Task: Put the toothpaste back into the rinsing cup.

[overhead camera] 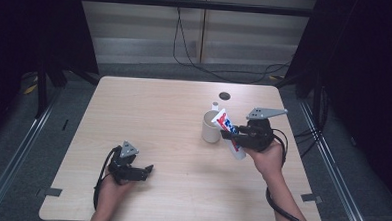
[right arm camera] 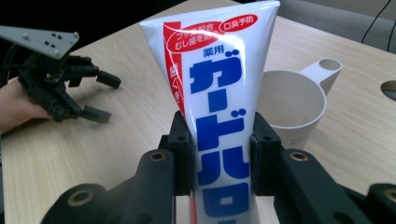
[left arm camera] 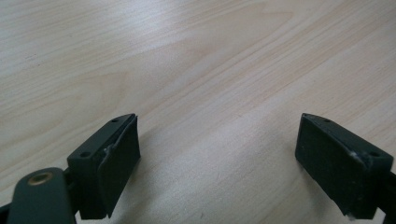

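The soft white plastic toothpaste tube (right arm camera: pixel 219 116), printed with blue and red Japanese lettering including 薬用, is clamped mid-body in the right gripper (right arm camera: pixel 222 161) at the table's right, tilted above the round beige handled cup (overhead camera: pixel 211 127). It looks light and squeezable, so the flat middle is the safest hold; the left gripper (left arm camera: pixel 217 163), near left, is spread wide and holds nothing

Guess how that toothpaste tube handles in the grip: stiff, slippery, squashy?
Probably squashy: the right hand-held gripper pinches the toothpaste tube mid-body, and soft plastic may dent. Its glossy skin looks slippery, so it might slide. It stays straight when tilted beside the cup, so likely fairly full.
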A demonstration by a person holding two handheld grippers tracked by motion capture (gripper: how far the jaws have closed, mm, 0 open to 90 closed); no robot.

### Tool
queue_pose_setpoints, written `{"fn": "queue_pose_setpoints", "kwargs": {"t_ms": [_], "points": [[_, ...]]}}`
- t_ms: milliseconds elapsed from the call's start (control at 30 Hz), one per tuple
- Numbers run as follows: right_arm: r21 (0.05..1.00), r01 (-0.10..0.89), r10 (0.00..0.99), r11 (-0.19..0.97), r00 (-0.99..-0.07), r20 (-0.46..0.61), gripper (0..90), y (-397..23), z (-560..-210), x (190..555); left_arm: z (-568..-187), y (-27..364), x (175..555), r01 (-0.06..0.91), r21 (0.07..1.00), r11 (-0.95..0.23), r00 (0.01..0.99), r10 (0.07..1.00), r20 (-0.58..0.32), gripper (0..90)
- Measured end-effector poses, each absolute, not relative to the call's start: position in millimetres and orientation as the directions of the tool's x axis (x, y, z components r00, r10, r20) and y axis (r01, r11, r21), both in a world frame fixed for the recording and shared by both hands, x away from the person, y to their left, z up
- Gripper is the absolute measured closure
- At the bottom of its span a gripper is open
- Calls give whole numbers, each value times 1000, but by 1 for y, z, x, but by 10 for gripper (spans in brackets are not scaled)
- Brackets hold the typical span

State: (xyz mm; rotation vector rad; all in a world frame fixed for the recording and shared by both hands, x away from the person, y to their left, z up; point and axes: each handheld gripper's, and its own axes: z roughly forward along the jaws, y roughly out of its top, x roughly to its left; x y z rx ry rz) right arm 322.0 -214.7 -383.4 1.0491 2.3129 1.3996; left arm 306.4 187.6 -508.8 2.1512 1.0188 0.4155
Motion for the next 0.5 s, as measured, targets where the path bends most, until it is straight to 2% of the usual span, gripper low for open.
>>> {"fn": "queue_pose_setpoints", "kwargs": {"t_ms": [500], "points": [[891,425,698,162,-687,201,680,-215,-374,329,-509,188,306,541,716,-442,637,771,-6,137]]}}
